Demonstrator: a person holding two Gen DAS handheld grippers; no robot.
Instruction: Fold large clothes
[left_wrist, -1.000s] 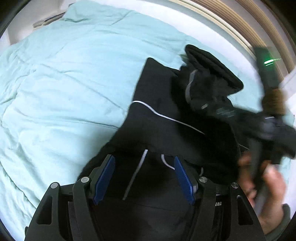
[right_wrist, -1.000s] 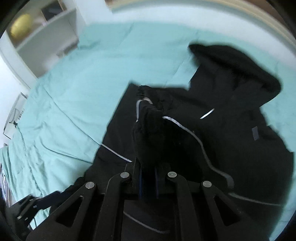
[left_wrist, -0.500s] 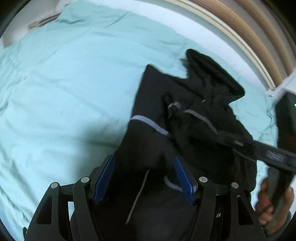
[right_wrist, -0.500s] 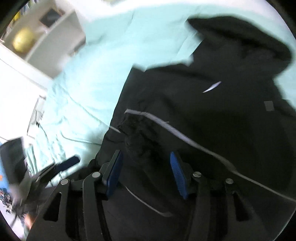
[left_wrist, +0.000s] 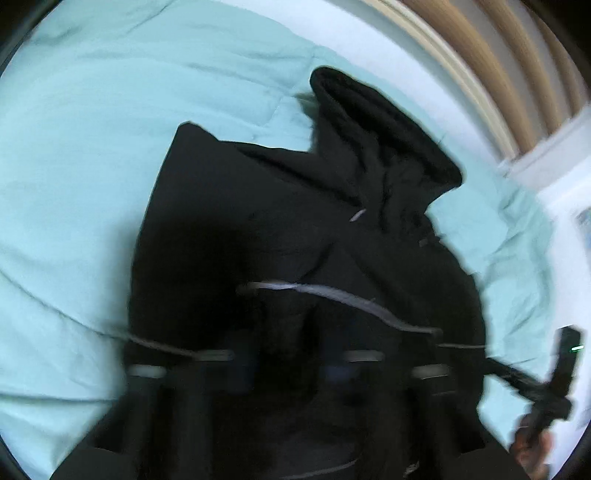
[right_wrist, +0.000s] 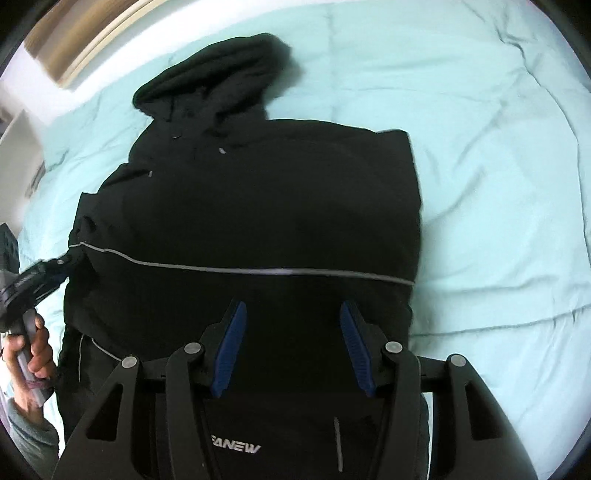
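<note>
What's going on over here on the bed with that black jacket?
A person is folding a black hooded jacket spread on a pale green duvet, with a handheld gripper in each hand. The right gripper hangs over the jacket's lower part; its jaws have just been opening and pinch nothing. The left gripper is at the jacket's side edge, its jaws just closing; blur hides whether they grip fabric.

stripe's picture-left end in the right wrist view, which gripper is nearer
Left. The left gripper, jaws just closing on the jacket edge, is at that stripe end; the right gripper, just opened and empty, hovers mid-jacket.
</note>
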